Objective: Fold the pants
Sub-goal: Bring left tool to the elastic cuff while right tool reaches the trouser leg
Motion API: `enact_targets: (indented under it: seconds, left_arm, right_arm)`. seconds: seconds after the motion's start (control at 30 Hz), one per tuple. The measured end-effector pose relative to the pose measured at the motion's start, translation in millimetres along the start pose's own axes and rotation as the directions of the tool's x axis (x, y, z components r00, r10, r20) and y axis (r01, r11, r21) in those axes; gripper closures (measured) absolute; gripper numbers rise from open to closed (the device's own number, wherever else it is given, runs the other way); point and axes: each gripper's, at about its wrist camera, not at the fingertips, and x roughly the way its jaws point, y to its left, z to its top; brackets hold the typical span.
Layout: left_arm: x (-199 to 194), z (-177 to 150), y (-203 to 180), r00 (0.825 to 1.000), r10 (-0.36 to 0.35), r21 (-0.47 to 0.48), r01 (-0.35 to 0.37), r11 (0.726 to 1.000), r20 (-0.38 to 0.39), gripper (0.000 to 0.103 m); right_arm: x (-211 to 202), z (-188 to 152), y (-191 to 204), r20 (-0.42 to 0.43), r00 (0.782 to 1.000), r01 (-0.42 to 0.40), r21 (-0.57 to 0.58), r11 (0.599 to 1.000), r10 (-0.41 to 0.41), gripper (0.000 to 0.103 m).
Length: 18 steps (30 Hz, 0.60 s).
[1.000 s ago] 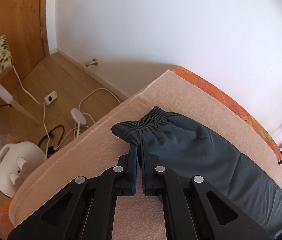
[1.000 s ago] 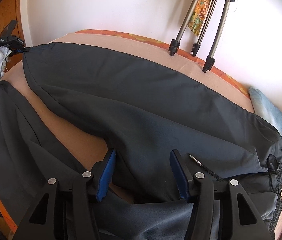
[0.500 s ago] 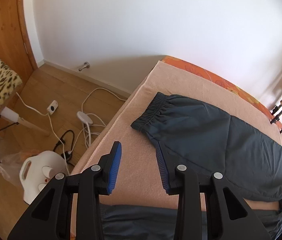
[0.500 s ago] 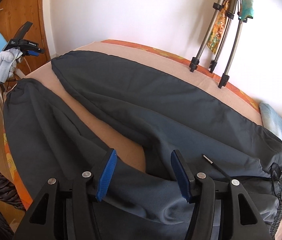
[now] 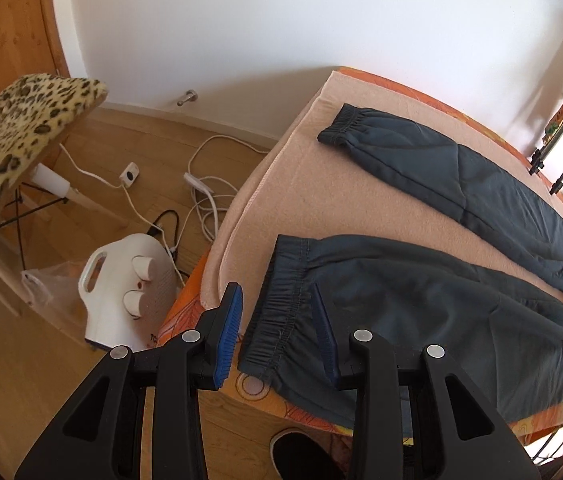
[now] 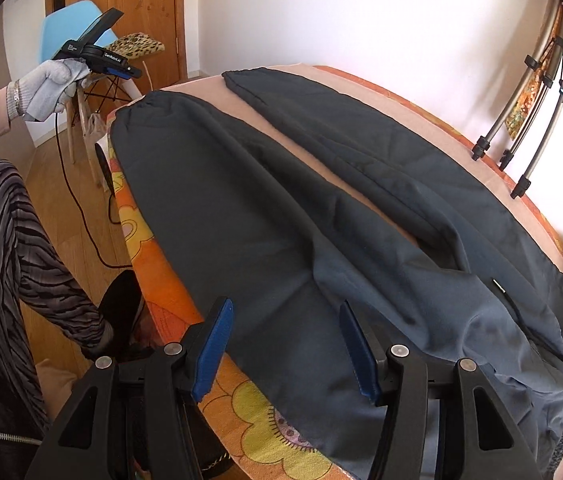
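Dark pants [image 5: 421,280] lie spread on the peach blanket [image 5: 305,184], legs apart. My left gripper [image 5: 277,332] hovers released above the near cuff; my right gripper [image 6: 285,352] hangs released near the waist.

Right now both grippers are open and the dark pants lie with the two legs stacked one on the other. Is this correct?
Not quite. The left gripper and right gripper are open, but the dark pants lie with the two legs spread apart, with a strip of pink blanket between them. The left wrist view shows it.
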Motion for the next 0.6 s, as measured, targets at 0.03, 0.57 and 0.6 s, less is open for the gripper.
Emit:
enact_targets:
  seconds: [0.03, 0.57, 0.6]
  left_arm:
    - [1, -5, -1, 1.000, 0.002, 0.012, -0.002, 1.000, -0.004, 0.069]
    - [-10, -46, 10, 0.998, -0.068, 0.096, 0.069, 0.993, -0.013, 0.049]
    - [-10, -49, 9, 0.998, -0.068, 0.108, 0.069, 0.992, -0.013, 0.048]
  right_arm:
    - [0, -3, 4, -0.011, 1.000, -0.010, -0.003, 1.000, 0.010, 0.047]
    - [34, -8, 20, -0.142, 0.990, -0.010, -0.035, 0.999, 0.005, 0.074]
    - [33, -7, 20, -0.143, 0.990, -0.010, -0.035, 0.999, 0.005, 0.079]
